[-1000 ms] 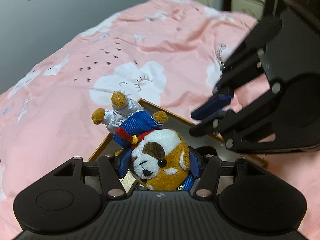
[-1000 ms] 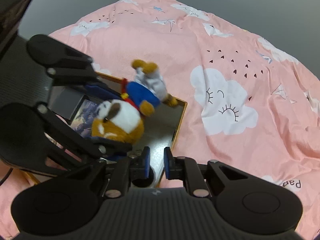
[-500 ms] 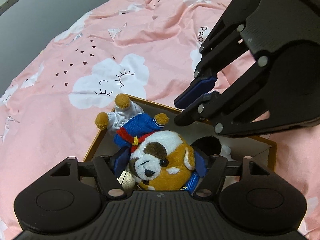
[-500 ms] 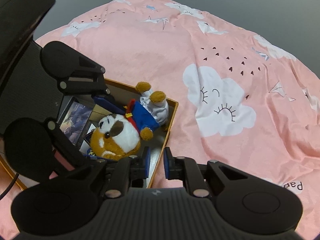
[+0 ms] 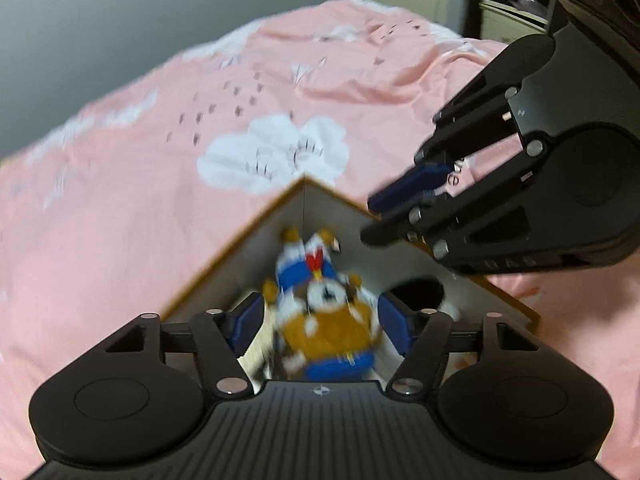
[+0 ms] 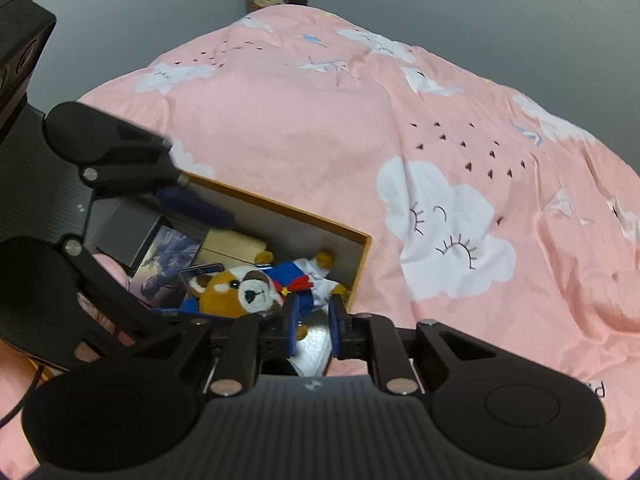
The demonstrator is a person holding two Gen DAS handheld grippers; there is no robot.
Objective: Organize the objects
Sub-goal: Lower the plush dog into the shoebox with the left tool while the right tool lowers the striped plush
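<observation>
Plush dog (image 6: pixel 248 292) lies inside the open box (image 6: pixel 360 264) on the bed (image 6: pixel 320 128), at 12 o'clock from the left hand-held gripper (image 5: pixel 320 320), whose jaws are closing without touching it. Right hand-held gripper (image 6: pixel 314 320), nearly shut, holds nothing. Placement appears done; withdrawal remains.

The plush dog (image 6: pixel 240 294) is soft pile fabric, brown and white, with glossy bead eyes and a blue cloth outfit. It lies in a cardboard box (image 6: pixel 362 264) with matt pale walls and a tan rim, low in the frame. The bedspread (image 6: pixel 320 152) is matt pink cotton-like cloth, lightly creased, printed with white clouds. Both the left gripper (image 5: pixel 320 322) and the right gripper (image 6: pixel 314 322) are matt black plastic with ribbed bodies, shiny metal pins and blue rubbery pads (image 6: pixel 291 320). A glossy printed card (image 6: pixel 166 264) lies in the box.
</observation>
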